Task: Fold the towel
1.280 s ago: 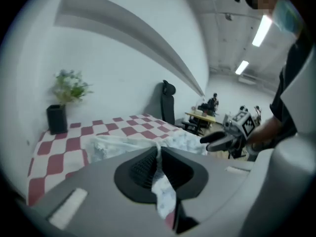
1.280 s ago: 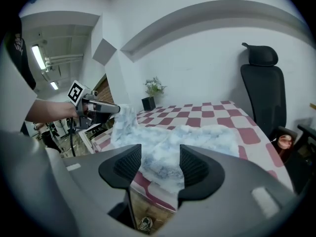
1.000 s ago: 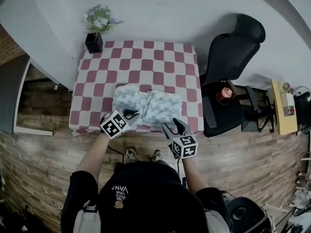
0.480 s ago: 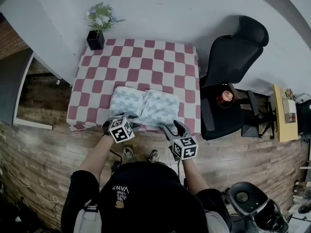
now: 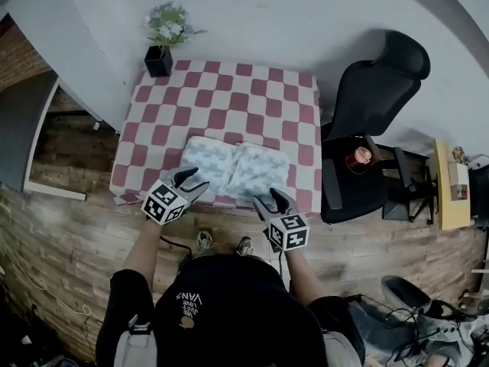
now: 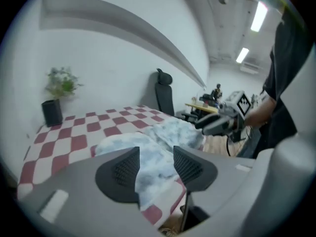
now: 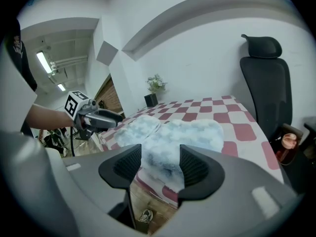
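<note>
The towel (image 5: 233, 167) is seen lying on the table (image 5: 229, 82), near the front edge and slightly towards the right side. It is gathered into two soft, padded halves side by side with a crease between them, and its near border reaches the front edge.

The left gripper (image 5: 191, 179) is held just off the towel's front left corner. Its jaws have just been opening and stand partly apart. Towel is seen beyond the gap, but nothing is pinched between the pads. The right gripper (image 5: 269, 199) is held at the front edge by the towel's right half, with its jaws wide apart and empty.

It is judged that a fold has just been laid down and released. If a further fold is wanted, one outer border would have to be pinched cleanly through all layers, lifted and carried over the crease onto the other half, with the far corners kept aligned.
</note>
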`<state>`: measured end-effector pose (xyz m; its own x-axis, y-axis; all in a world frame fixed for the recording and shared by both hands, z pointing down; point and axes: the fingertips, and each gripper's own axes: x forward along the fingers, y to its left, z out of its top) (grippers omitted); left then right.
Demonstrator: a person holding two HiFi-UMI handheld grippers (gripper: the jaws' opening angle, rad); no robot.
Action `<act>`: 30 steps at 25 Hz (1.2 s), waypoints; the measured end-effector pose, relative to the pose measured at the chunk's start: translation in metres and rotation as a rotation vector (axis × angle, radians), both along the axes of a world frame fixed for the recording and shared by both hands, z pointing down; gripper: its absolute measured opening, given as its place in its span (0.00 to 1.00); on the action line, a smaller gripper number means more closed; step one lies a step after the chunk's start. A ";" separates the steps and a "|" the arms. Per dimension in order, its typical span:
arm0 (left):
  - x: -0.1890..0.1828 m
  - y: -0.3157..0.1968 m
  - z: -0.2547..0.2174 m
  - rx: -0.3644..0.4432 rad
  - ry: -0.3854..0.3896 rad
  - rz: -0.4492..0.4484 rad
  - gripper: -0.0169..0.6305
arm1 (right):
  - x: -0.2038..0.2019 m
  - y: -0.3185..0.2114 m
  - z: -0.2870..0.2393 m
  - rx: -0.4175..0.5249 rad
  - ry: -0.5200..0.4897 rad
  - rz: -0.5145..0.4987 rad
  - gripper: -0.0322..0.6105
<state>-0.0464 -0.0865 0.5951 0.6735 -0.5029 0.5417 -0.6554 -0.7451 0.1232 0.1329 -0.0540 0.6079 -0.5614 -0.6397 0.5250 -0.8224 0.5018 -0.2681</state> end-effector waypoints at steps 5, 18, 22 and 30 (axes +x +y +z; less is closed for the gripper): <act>-0.073 -0.036 -0.003 -0.052 0.057 -0.245 0.32 | -0.025 -0.005 -0.001 0.003 -0.003 -0.019 0.41; -0.081 -0.057 0.071 -0.591 0.382 -0.392 0.41 | -0.040 -0.012 0.006 -0.024 -0.006 0.066 0.41; -0.072 -0.059 0.076 -0.633 0.379 -0.367 0.41 | -0.033 -0.010 0.007 -0.031 -0.008 0.104 0.41; -0.067 -0.061 0.072 -0.694 0.496 -0.401 0.16 | -0.007 -0.013 0.006 -0.028 -0.008 0.152 0.41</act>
